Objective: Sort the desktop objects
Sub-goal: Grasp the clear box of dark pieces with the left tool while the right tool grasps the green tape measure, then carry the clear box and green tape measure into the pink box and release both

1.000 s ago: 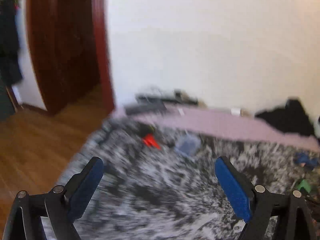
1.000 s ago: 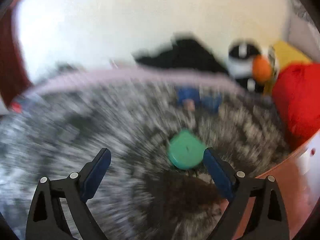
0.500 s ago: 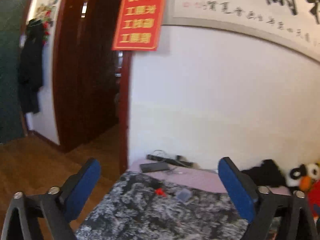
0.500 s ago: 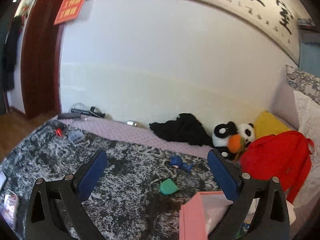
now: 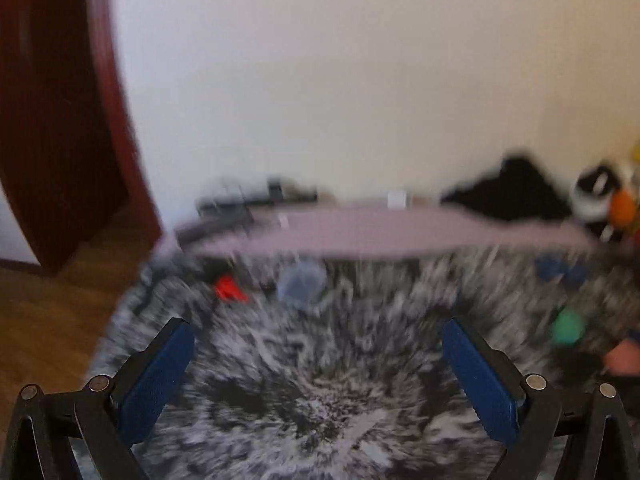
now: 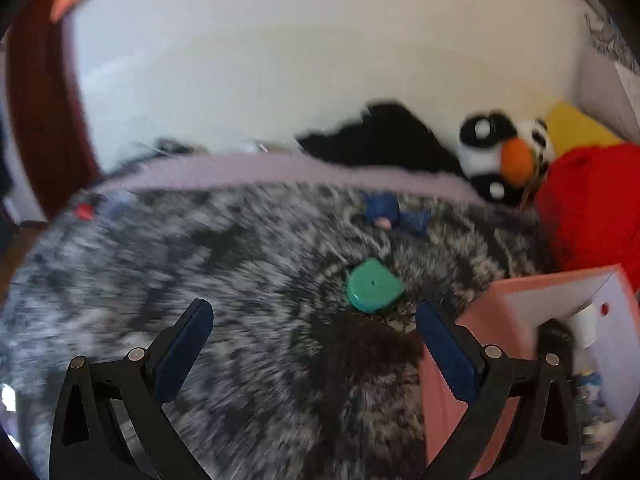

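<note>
Both views are motion-blurred. A green heart-shaped lid [image 6: 373,286] lies on the black-and-white mottled cover [image 6: 200,264], just beyond my right gripper [image 6: 314,330], which is open and empty. A blue toy [image 6: 386,210] lies farther back. A pink open box [image 6: 532,320] stands at the right, beside the right finger. My left gripper [image 5: 318,354] is open and empty above the cover [image 5: 320,380]. A red object [image 5: 229,289] and a clear bluish container [image 5: 301,282] lie ahead of it; the green lid [image 5: 567,326] shows at the right.
A pink sheet strip [image 6: 260,170] runs along the white wall with cables and devices [image 5: 244,200] on it. Black clothing [image 6: 384,140], a panda plush [image 6: 500,156] and a red bag [image 6: 592,208] are at the back right. A brown door [image 5: 44,120] and wood floor [image 5: 52,320] are left.
Both cameras have tilted back down from the wall toward the cover. The green lid now sits closer to my right gripper. Both grippers stay open.
</note>
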`<action>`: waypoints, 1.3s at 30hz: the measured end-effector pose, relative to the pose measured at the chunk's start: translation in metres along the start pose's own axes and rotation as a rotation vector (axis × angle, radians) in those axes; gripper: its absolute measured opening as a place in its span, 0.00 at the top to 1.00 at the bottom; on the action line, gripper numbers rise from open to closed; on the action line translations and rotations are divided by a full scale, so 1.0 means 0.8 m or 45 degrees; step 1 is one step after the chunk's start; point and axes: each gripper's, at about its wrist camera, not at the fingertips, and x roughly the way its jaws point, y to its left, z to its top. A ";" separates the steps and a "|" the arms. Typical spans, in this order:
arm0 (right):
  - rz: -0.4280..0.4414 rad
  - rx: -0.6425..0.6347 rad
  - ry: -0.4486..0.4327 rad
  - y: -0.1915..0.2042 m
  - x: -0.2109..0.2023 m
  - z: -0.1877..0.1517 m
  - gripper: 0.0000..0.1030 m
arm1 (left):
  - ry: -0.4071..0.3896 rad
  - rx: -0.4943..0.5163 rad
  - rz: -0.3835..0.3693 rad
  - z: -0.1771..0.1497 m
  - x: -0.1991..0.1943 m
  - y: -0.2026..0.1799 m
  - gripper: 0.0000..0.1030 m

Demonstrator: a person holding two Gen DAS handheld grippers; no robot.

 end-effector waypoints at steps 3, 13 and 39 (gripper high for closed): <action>-0.129 -0.019 0.041 -0.002 0.072 -0.015 0.02 | 0.115 0.075 0.087 -0.013 0.112 -0.007 0.02; -0.260 -0.024 0.054 -0.003 0.126 -0.020 0.05 | 0.290 0.074 0.113 0.019 0.346 -0.004 0.03; 0.013 -0.363 0.073 0.103 -0.071 -0.123 0.75 | 0.138 -0.217 -0.218 -0.159 -0.035 -0.073 0.47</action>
